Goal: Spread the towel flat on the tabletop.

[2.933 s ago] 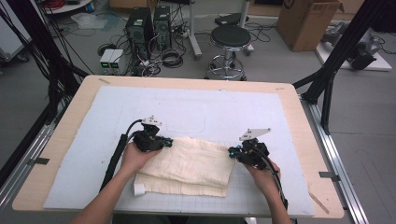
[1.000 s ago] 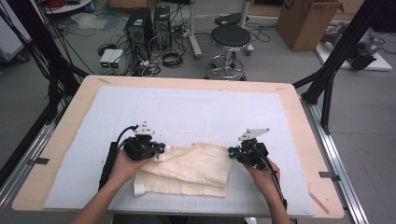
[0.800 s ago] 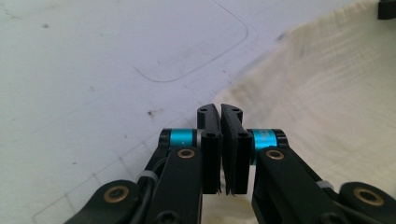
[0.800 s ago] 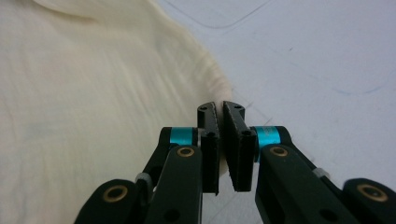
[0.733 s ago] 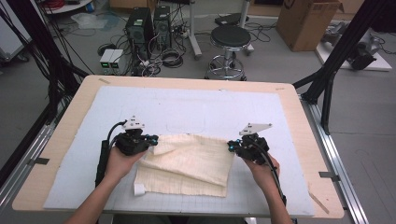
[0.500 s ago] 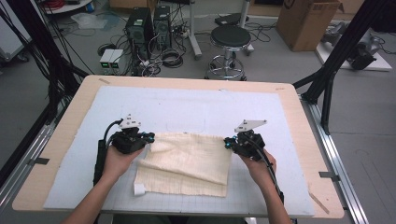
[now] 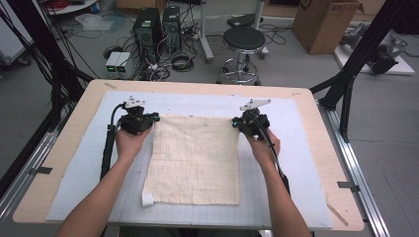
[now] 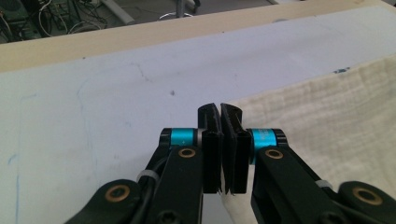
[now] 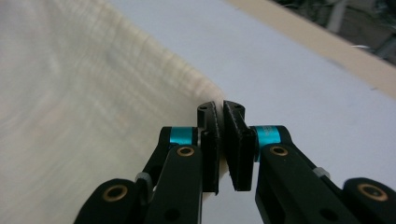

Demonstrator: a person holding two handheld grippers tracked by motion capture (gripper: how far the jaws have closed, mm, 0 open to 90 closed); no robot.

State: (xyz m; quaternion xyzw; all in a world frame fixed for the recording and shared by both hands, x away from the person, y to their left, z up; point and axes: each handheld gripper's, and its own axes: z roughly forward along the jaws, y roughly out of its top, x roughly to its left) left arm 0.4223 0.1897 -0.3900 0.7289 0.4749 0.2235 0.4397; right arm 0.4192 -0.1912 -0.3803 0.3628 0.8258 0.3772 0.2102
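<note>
Between our two grippers the cloth [image 7: 193, 158] lies spread flat on the mat [image 7: 306, 163]. We pinch its far corners: left gripper [image 8: 220, 112] clamped tight on one, right gripper [image 9: 220, 109] on the other, jaws having just eased slightly. Soft, light, floppy; corners give the best hold.

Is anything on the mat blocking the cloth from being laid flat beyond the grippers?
Nothing visible does. The left gripper and right gripper each pinch a far corner of the cloth, and the blue mat beyond them lies bare up to the table's wooden edge.
</note>
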